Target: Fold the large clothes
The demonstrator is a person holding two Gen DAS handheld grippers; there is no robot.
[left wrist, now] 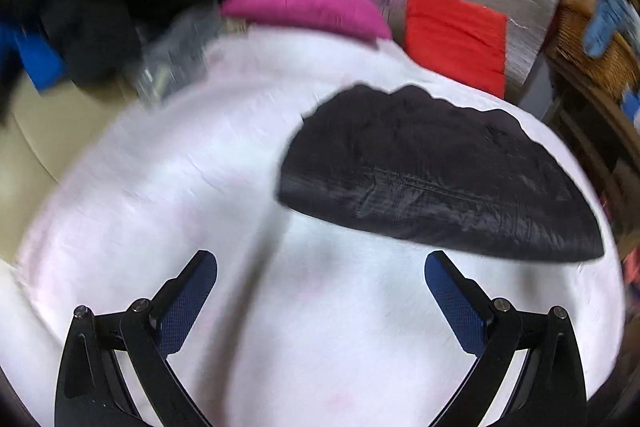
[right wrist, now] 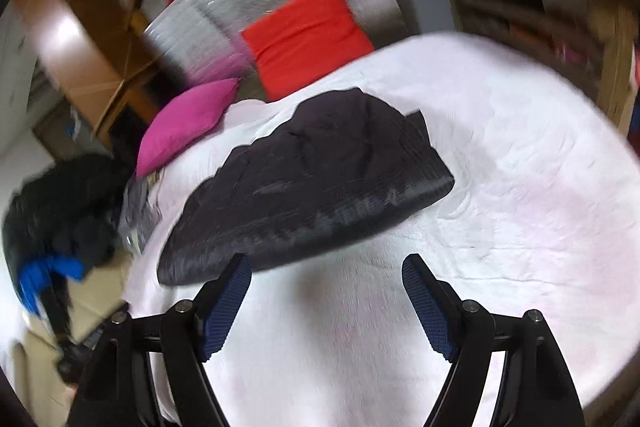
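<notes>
In the left wrist view, a dark fuzzy heap [left wrist: 100,7] with a bit of blue sits at the upper left, then one pink pillow [left wrist: 304,5] at top middle, one red cushion [left wrist: 454,35] to its right, and one folded black garment [left wrist: 436,175] lying on the white sheet [left wrist: 160,187] at middle right. The left tool [left wrist: 321,263] at the bottom is spread wide and holds nothing. The right wrist view alone shows a brown wooden panel [right wrist: 80,39] at upper left. There the black garment [right wrist: 312,179] lies in the middle, and the right tool [right wrist: 327,265] below is wide too, with nothing in it.
</notes>
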